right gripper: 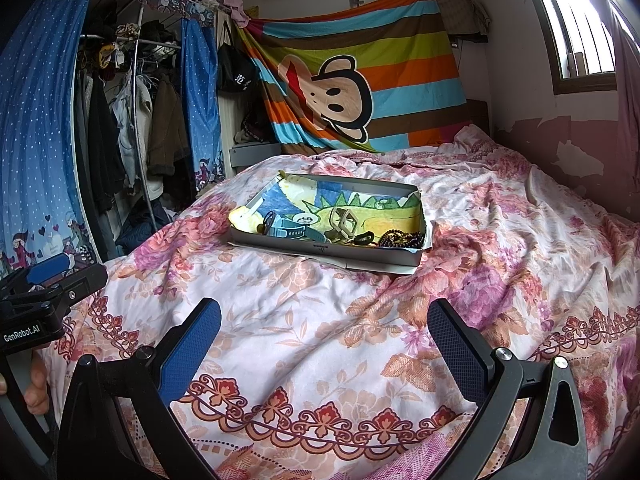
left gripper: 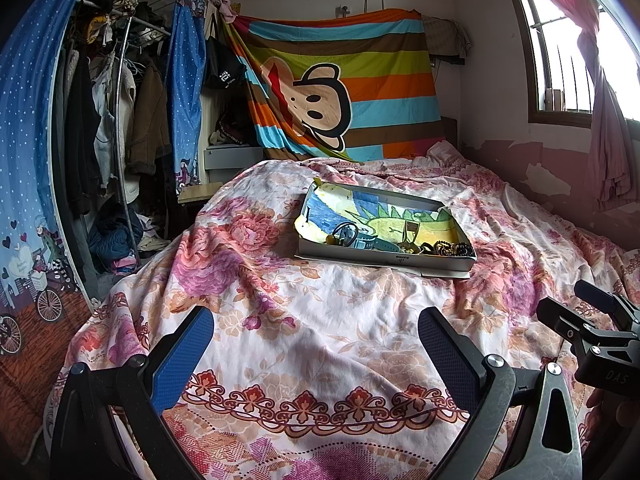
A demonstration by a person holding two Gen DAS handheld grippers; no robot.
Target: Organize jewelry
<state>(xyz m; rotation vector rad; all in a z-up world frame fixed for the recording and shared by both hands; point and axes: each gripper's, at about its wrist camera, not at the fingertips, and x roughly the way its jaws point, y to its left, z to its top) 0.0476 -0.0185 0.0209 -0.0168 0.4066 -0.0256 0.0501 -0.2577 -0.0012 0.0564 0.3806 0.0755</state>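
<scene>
A shallow grey box (left gripper: 384, 258) (right gripper: 280, 242) lined with a dinosaur drawing lies on the flowered bedspread. Along its near side lie a blue watch strap (left gripper: 366, 242) (right gripper: 290, 231), a gold clip (left gripper: 410, 236) (right gripper: 344, 220), a black hair tie (right gripper: 363, 238) and dark bead strings (left gripper: 452, 248) (right gripper: 402, 238). My left gripper (left gripper: 316, 340) hangs open over bare bedspread, well short of the box. My right gripper (right gripper: 324, 332) is open too, empty, at the same distance. Each gripper shows at the edge of the other's view.
An open wardrobe (left gripper: 116, 120) full of hanging clothes stands left of the bed behind blue curtains. A striped cartoon sheet (left gripper: 340, 92) hangs at the headboard. A window (left gripper: 568, 52) with a pink curtain is on the right. A hand (right gripper: 36, 384) holds the left gripper's handle.
</scene>
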